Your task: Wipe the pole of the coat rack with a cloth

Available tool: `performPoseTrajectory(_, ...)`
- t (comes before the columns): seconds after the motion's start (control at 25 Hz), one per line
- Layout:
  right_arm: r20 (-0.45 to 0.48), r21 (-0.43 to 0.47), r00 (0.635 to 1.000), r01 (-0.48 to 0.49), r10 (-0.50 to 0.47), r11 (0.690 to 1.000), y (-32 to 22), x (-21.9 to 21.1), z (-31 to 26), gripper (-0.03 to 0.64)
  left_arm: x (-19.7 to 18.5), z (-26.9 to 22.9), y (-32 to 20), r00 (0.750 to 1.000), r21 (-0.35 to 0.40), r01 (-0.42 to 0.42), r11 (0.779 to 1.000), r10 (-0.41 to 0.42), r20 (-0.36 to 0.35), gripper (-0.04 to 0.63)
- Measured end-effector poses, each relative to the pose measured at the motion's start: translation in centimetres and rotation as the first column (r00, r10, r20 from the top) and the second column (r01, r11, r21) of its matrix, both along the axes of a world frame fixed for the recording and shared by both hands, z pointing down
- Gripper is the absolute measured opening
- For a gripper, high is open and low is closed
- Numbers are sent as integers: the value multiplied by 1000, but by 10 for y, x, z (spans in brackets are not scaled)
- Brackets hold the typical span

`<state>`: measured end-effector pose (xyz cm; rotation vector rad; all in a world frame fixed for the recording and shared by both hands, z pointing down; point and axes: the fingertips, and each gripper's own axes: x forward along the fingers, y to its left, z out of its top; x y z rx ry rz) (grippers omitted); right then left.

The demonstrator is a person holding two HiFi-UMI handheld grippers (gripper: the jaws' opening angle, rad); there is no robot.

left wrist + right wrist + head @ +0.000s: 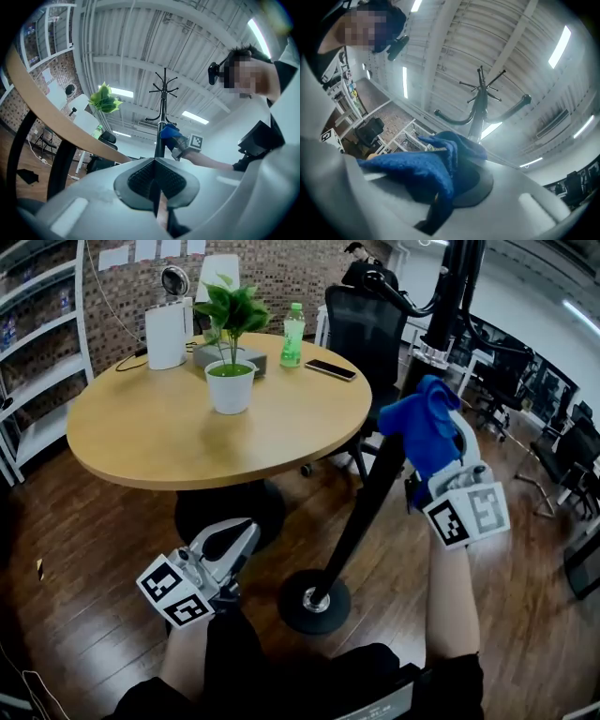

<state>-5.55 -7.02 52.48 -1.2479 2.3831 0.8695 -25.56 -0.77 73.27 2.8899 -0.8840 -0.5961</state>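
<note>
Where cloth [420, 426] meets pole [373, 495]: right gripper [452, 183] clamped on cloth.
Left gripper [241, 533]: jaws together, empty, near base [314, 602].
Around: table [159, 442] with plant [230, 357] left of pole; chair [366, 326] behind.

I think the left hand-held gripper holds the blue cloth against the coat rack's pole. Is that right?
No, it is the right hand-held gripper that holds the blue cloth against the coat rack's pole, as the head view shows.

The coat rack [366, 512] is standing right of the worktop [159, 427], which is carrying a potted plant [230, 371], bottle [292, 334] and phone [330, 369].
</note>
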Motion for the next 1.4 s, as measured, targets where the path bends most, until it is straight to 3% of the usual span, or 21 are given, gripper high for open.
performPoseTrajectory(0.16,54,11,999,3,-4,1000,-1,8,-24,20,-5,-4,0,1000,10,10,1000,-10,-5,0)
performPoseTrajectory(0.36,98,-39,995,29,-25,999,-2,13,43,20,-3,3,-3,1000,1,6,1000,-6,8,0)
performPoseTrajectory(0.44,224,-116,973,87,-59,989,-7,26,88,20,0,8,-6,1000,-9,0,1000,0,16,0)
performPoseTrajectory(0.56,438,-287,899,157,-16,945,-25,51,176,20,8,21,-8,999,-35,-15,999,16,35,0)
performPoseTrajectory(0.64,498,-410,866,186,48,893,-40,60,246,20,14,31,-10,999,-57,-23,998,25,46,0)
performPoseTrajectory(0.72,532,-524,840,225,109,821,-55,63,319,20,18,38,-12,998,-75,-31,997,35,54,0)
performPoseTrajectory(0.84,550,-679,809,288,208,676,-67,67,430,20,25,46,-11,996,-89,-46,995,52,73,0)
performPoseTrajectory(1.0,561,-789,767,382,311,480,-62,62,545,20,25,59,-8,994,-114,-40,993,52,100,0)
performPoseTrajectory(1.12,540,-826,755,392,371,404,-55,62,590,20,22,65,-7,993,-125,-28,992,42,111,0)
performPoseTrajectory(1.2,558,-818,732,407,390,407,-54,63,593,20,18,66,-6,993,-126,-21,992,35,112,0)
performPoseTrajectory(1.24,579,-802,719,418,385,426,-55,63,585,20,16,66,-6,993,-124,-15,992,29,112,0)
performPoseTrajectory(1.32,633,-747,698,440,334,498,-62,65,544,20,13,63,-5,994,-117,-6,993,19,108,0)
performPoseTrajectory(1.4,679,-668,694,449,239,594,-72,67,480,20,14,59,-4,995,-106,-7,994,17,101,0)
